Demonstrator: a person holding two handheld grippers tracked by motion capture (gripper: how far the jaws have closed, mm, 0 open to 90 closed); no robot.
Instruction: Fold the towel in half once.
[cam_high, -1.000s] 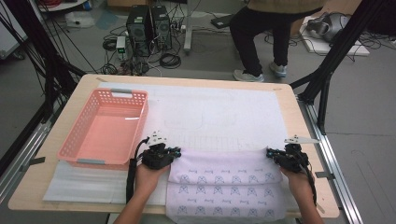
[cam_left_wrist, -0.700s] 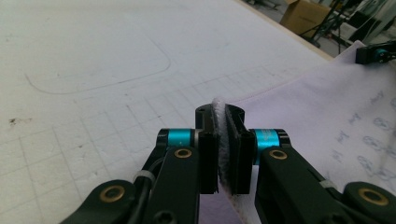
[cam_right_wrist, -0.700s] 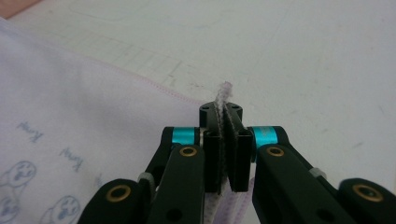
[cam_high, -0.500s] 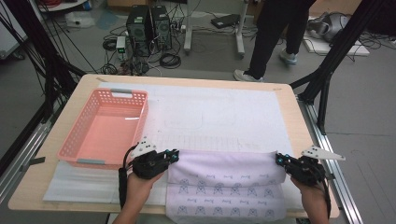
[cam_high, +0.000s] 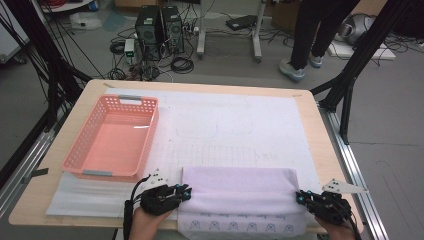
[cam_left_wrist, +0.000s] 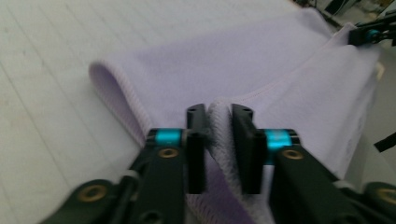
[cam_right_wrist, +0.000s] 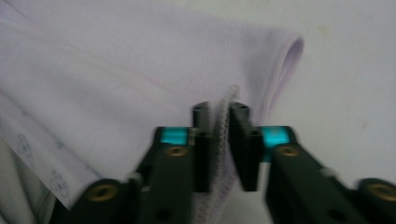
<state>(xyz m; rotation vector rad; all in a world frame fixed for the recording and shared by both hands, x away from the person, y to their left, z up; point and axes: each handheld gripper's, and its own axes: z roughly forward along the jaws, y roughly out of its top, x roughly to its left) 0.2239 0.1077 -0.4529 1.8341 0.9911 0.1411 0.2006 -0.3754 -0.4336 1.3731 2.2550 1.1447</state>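
Since half a second ago: far towel (cam_high: 240, 187) edge drawn back toward the near tabletop (cam_high: 320, 135) edge, beside the pink basket (cam_high: 114, 137). Left hand-held gripper (cam_left_wrist: 218, 140) and right hand-held gripper (cam_right_wrist: 220, 140) each clamped on a hem corner. First fold nearly done; release, further folds likely left.

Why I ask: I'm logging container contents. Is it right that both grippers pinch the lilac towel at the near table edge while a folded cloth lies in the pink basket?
Not quite. In the high view the pink basket is empty. The rest holds: the left gripper and right gripper each pinch the lilac towel at the near edge.
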